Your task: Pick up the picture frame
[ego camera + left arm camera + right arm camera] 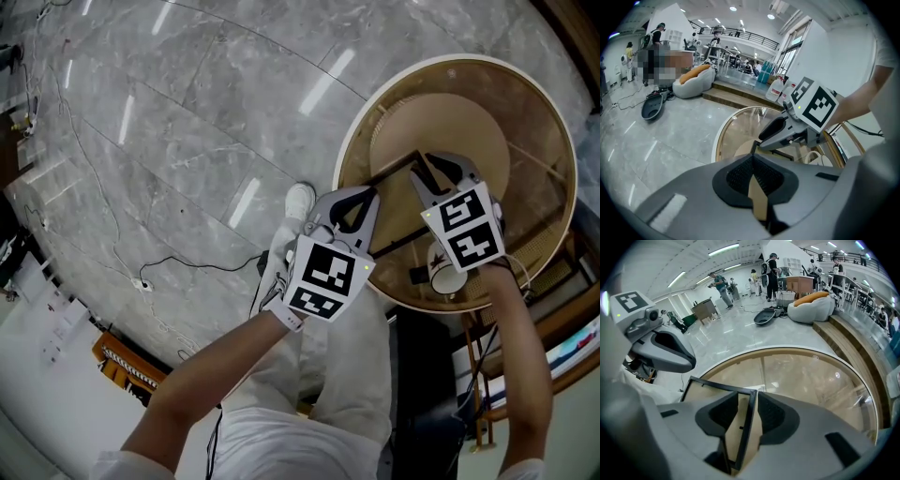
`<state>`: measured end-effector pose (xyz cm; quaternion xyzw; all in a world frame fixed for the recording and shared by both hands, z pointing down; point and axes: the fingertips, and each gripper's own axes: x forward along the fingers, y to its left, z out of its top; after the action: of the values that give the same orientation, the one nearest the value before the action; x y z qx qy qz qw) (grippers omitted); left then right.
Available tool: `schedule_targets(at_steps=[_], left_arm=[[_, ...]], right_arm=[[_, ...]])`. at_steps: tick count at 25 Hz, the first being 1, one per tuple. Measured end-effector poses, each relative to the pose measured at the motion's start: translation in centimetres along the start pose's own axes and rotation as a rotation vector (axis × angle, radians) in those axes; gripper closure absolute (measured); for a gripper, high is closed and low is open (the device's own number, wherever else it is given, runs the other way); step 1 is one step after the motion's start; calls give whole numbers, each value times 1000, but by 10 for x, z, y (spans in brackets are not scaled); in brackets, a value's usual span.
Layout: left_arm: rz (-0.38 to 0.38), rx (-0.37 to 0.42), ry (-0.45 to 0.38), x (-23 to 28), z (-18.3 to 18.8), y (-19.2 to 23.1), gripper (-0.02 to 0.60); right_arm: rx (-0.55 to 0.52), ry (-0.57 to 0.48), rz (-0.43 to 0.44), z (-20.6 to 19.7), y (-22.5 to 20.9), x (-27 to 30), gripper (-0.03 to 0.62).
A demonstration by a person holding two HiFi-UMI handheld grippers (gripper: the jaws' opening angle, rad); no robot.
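The picture frame (pixel 723 386) is being held over the round glass table (pixel 555 127) by both tools. The right hand-held gripper (pixel 749 414) is being pressed shut on its black side rail, and the left hand-held gripper (pixel 755 186) is being closed on a thin brown edge, apparently the frame's backing. Whether the frame's lower edge is being rested on the glass cannot be told. The grasp seems made, so the lift is judged to be the step in hand — raising both grippers together, level, is being called for next, clear of the mug (pixel 448 274).
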<state>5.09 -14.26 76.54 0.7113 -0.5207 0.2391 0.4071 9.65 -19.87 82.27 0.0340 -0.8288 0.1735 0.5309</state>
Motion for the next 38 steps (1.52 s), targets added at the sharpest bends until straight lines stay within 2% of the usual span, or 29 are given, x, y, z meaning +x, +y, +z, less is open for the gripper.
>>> schedule_targets(at_steps=[13,22,30,38], left_arm=[[-9,10,0,-3,-8,11,578],[-6,25,-3,-17,-11,16,578],[-5,42,-16,-33,-7,19,578],[-19,85,-41,-71,10,8,578]], right_arm=[[115,8,13,-12,-5,16,476],[164,26,57,-12,-6,16,549],[126,5,-34,-8,-4,7,557],[68,-81,-185,25,12,-49,557]])
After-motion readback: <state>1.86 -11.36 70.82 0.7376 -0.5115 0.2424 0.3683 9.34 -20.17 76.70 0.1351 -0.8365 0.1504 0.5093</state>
